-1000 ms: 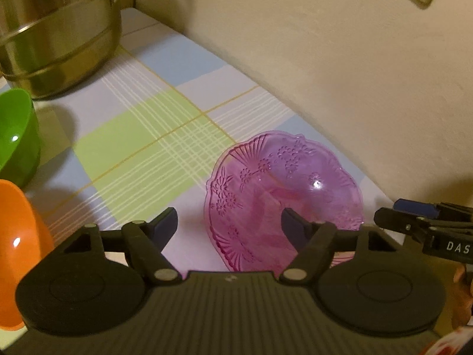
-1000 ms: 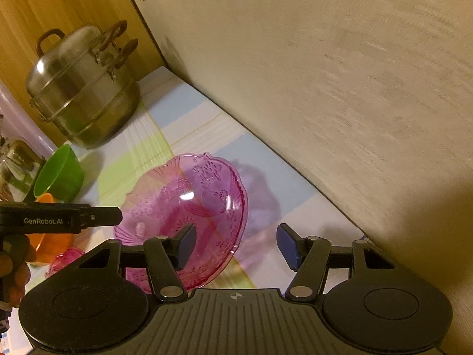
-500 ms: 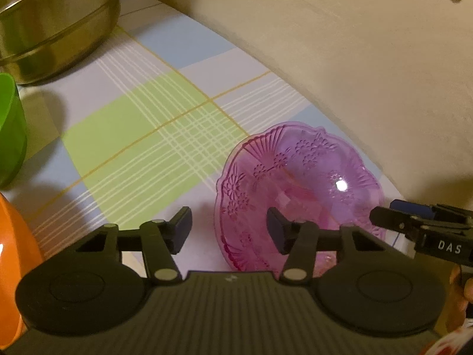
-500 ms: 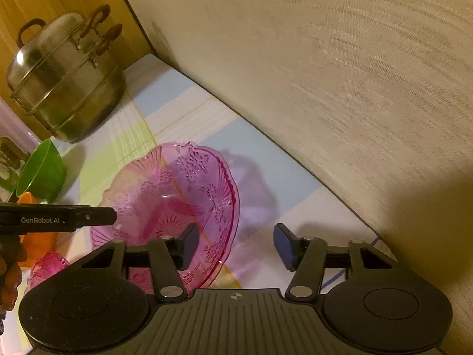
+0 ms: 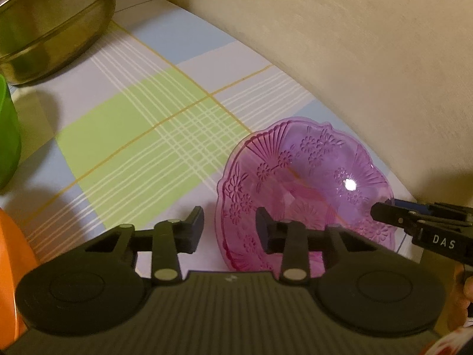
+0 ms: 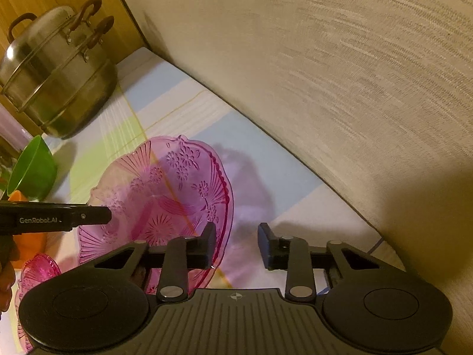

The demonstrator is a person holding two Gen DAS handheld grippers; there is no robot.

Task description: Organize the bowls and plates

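Note:
A clear pink plate with a flower pattern lies on the checked cloth near the wall. In the left wrist view my left gripper straddles its left rim, one finger outside and one inside. Its jaws are closing and a gap still shows at the rim. In the right wrist view my right gripper straddles the plate's right rim. Its jaws are closing too, the inner finger close to the rim and the outer finger clear of it. Each view shows the other gripper's fingers at the opposite rim.
A steel steamer pot stands at the back left by the wall. A green bowl, an orange bowl and a small pink bowl sit to the left. A hand shows at each view's edge.
Both grippers have sunk toward the pink plate, and the jaws of each have narrowed around its rim. The plate has stayed in place.

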